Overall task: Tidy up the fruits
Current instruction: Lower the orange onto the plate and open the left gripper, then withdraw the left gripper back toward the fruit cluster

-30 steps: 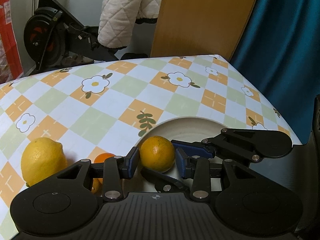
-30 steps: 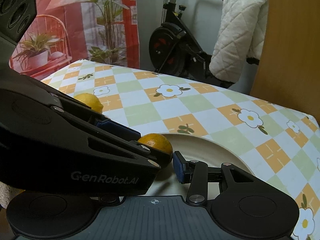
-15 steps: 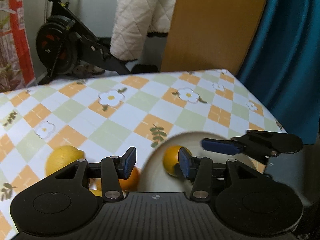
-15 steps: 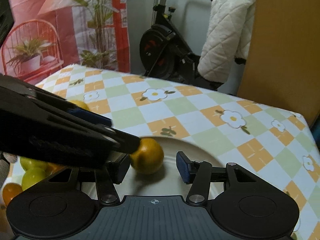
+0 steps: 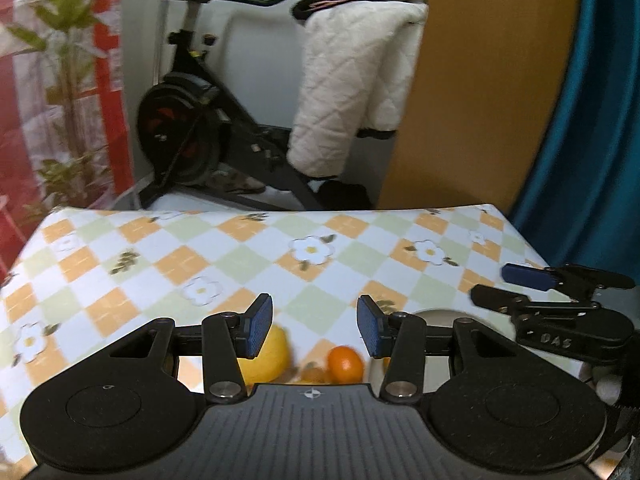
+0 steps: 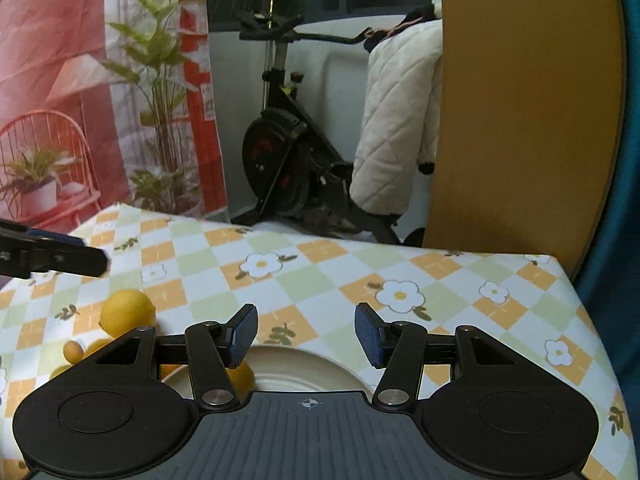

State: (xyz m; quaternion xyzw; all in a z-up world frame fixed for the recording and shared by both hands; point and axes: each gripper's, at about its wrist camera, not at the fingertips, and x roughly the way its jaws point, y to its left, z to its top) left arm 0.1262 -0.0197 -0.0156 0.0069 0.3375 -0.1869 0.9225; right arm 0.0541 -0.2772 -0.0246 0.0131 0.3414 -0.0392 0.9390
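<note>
Both grippers have lifted away from the orange now lying on the plate.

Left wrist view: left gripper [image 5: 315,331], jaws partly apart and empty, hovers above a lemon [image 5: 269,354] and a small orange [image 5: 345,364] on the checked tablecloth [image 5: 224,256].

Right wrist view: right gripper [image 6: 306,334], jaws opening, nothing between them; orange [image 6: 242,378] sits at the left edge of the plate [image 6: 304,372].

A yellow lemon [image 6: 127,311] lies on the tablecloth beside what looks like an orange [image 6: 242,376] on the pale plate [image 6: 304,372].
</note>
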